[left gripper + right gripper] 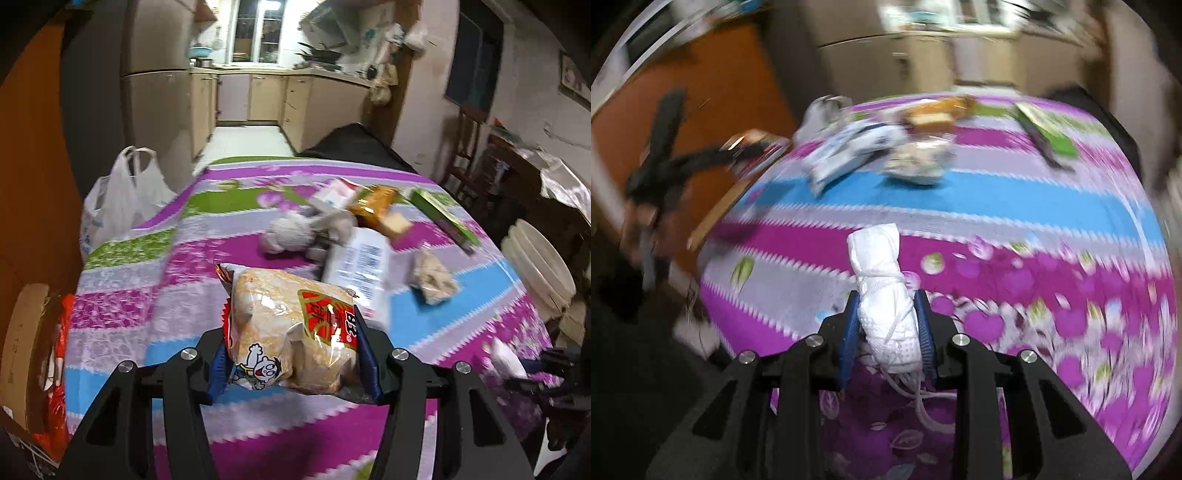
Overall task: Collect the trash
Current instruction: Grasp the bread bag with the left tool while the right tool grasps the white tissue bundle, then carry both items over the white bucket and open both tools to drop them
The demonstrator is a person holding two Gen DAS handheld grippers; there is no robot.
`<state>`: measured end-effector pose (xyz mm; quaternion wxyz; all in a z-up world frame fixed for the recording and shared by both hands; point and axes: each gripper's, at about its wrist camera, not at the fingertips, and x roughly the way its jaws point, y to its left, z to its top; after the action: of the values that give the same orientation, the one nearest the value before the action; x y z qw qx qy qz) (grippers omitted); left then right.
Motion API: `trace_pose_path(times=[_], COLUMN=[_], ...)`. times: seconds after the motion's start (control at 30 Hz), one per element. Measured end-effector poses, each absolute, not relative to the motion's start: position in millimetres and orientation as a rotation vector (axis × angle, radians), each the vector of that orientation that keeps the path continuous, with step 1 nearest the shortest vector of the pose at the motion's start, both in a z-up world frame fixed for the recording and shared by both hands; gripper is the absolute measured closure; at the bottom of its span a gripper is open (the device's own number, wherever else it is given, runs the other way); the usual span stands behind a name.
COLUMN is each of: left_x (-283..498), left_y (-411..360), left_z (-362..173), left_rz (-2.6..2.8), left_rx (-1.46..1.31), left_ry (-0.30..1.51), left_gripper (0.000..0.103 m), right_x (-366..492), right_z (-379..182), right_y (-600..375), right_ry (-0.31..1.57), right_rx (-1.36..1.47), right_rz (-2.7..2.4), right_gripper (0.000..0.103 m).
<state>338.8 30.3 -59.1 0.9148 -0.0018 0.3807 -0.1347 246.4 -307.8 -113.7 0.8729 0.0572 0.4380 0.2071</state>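
Striped tablecloth; one snack bag, one white wad, both gripped.

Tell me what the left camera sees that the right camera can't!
Only the left wrist view shows the snack bag squeezed in the left gripper, a white plastic bag hanging past the table's edge, and the kitchen behind. Only the right wrist view shows the rolled white tissue squeezed in the right gripper. Both show the flowery tablecloth, the green box, the white packet and the orange wrapper.
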Motion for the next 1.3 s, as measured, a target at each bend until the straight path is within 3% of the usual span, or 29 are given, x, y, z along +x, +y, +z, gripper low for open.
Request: trace_pose_path(times=[0.5, 1.3], left_x=[318.3, 329.9], left_y=[-56.0, -109.3], left_z=[-51.9, -42.1], left_rz=[-0.395, -0.335], left_rx=[0.093, 0.237], left_ry=[0.813, 0.749], left_gripper=[0.046, 0.046], right_x=[253.8, 251.3], right_z=[-87.6, -78.2], right_y=[-310.5, -325.9], right_ry=[0.882, 0.873], right_rx=[0.196, 0.146], right_rz=[0.285, 0.223], right_gripper=[0.075, 0.075])
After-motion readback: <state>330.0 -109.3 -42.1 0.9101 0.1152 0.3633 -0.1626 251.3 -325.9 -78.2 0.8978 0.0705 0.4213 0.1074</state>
